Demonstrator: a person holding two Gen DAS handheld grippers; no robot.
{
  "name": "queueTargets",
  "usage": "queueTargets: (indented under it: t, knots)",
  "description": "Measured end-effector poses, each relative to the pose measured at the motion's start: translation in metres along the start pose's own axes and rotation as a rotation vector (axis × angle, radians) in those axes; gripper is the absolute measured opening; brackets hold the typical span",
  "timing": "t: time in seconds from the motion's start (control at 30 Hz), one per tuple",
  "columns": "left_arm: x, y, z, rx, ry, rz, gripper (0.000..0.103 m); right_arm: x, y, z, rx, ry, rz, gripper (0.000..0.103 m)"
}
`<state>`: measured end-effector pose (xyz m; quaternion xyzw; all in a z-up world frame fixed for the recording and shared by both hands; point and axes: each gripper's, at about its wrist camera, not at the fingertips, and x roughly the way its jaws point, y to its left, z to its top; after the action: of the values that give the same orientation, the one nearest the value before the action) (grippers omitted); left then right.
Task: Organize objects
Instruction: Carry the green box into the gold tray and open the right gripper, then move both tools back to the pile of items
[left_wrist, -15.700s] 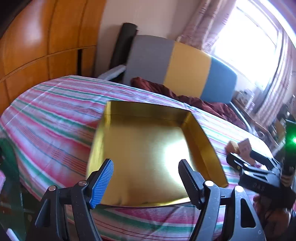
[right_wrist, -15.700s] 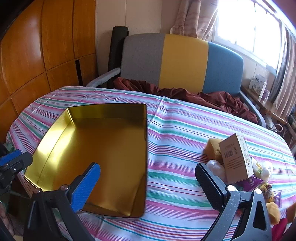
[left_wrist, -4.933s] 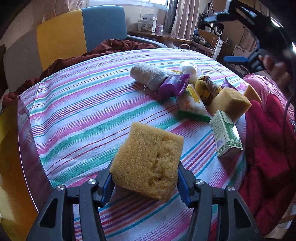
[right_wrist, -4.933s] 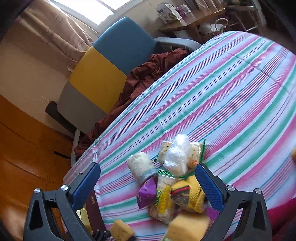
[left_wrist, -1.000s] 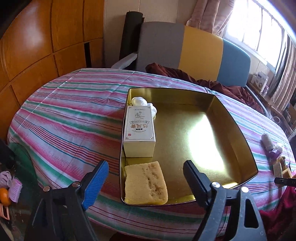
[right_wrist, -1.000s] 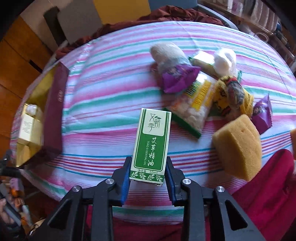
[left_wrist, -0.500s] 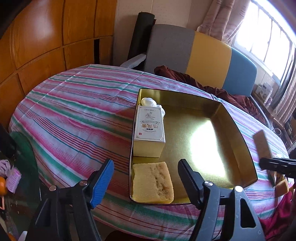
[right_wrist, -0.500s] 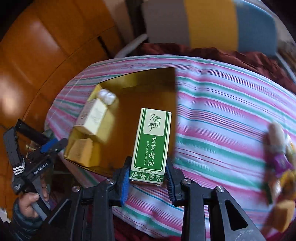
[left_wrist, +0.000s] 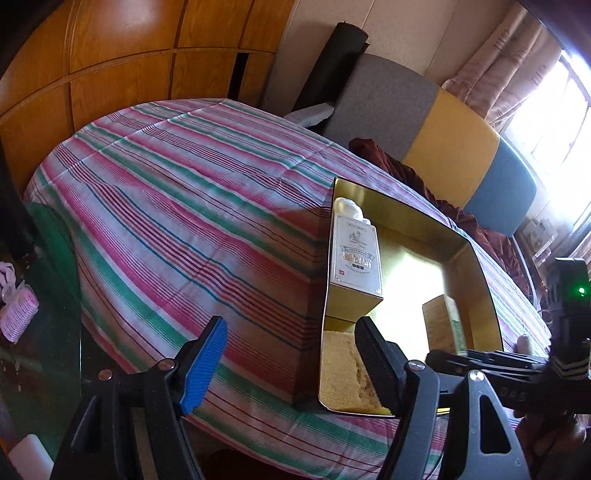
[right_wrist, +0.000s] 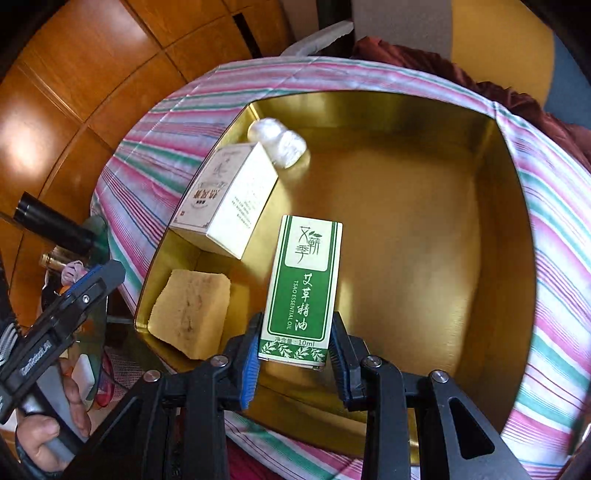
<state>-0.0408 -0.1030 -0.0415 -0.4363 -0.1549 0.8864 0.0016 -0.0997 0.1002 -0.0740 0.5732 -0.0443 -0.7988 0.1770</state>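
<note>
1. Covering the round table (left_wrist: 177, 206) is a cloth striped in pink, green, white and blue, with creases running across it.
2. A shallow gold tin tray (right_wrist: 517, 206) sits on the cloth, its shiny floor throwing a bright glare in the left wrist view.
3. Along the tray's left wall lie a small white wrapped bundle (right_wrist: 277, 142) in the far corner, a cream carton (right_wrist: 225, 203) just before it, and a yellow sponge (right_wrist: 188, 308) in the near corner.
4. The right gripper (right_wrist: 293, 363) has its fingers pressed tight on the lower end of a green essential oil box (right_wrist: 304, 280), which hangs over the tray floor beside the sponge and carton; whether it touches the floor cannot be told.
5. The left gripper (left_wrist: 291, 360) holds nothing; its fingers stand wide apart, though they have just been narrowing a little, over the table's near edge at the tray's near left corner.
6. In the right wrist view a hand (right_wrist: 51, 417) grips the left gripper's handle beside the table.
7. Curved wooden wall panels (left_wrist: 122, 62) stand behind the table.
8. A chair back (left_wrist: 436, 136) in grey, yellow and blue blocks rises at the far side, with a dark red cloth (left_wrist: 391, 166) bunched on its seat.
9. Pale patterned curtains (left_wrist: 491, 70) hang beside a bright window (left_wrist: 554, 122).
</note>
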Motion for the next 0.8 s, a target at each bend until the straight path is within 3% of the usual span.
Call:
queueTargets:
  t: [0.2, 0.37, 0.47, 0.63, 0.8]
  knots:
    - [0.002, 0.000, -0.002, 0.002, 0.003, 0.001, 0.073, 0.019, 0.018, 0.002, -0.013, 0.027, 0.031, 0.034]
    - [0.002, 0.001, -0.001, -0.002, -0.010, 0.021, 0.073, 0.035, 0.025, -0.001, -0.001, 0.024, 0.117, 0.041]
    - [0.003, 0.000, -0.002, 0.010, -0.015, 0.025, 0.073, 0.036, 0.021, -0.007, 0.013, 0.006, 0.126, 0.046]
    - [0.004, -0.007, -0.003, 0.058, -0.025, 0.037, 0.074, 0.018, 0.009, -0.016, 0.045, -0.062, 0.154, 0.075]
    - [-0.005, -0.016, -0.004, 0.097, -0.079, 0.017, 0.082, -0.019, -0.005, -0.028, 0.065, -0.189, 0.122, 0.102]
